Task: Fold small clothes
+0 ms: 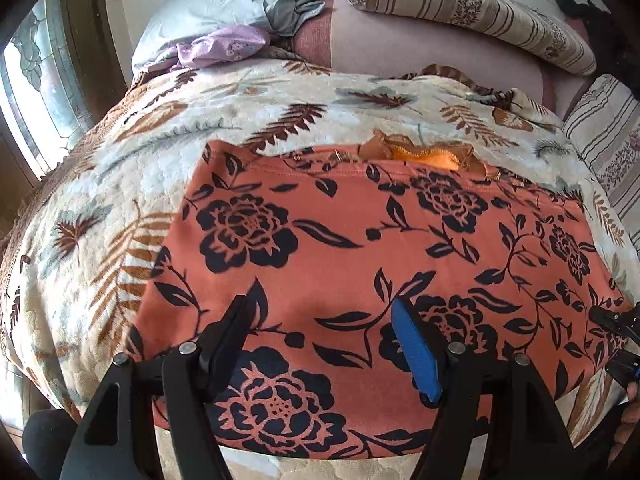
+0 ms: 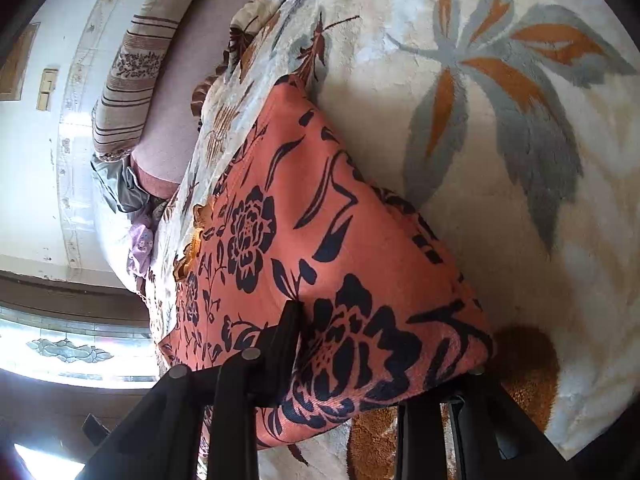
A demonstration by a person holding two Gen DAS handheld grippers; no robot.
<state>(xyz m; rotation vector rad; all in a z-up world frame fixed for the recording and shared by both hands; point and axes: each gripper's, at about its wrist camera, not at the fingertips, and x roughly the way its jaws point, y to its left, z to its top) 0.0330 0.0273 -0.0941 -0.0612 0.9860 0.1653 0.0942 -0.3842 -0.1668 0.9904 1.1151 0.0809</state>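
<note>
In the left wrist view, the orange garment with black flower print (image 1: 360, 248) lies flat on the cream leaf-patterned blanket (image 1: 120, 200) of the bed. The left gripper (image 1: 324, 320) hovers released above its near edge. In the right wrist view, the right gripper (image 2: 384, 360) grasps a corner of the garment (image 2: 320, 260), with the cloth between its fingers.

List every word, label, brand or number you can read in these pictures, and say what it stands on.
None. The orange garment carries only a black flower print, the blanket only leaves, the pillow only stripes and flowers. No tag or label shows. Neither the left gripper nor the right gripper bears readable marking.
</note>
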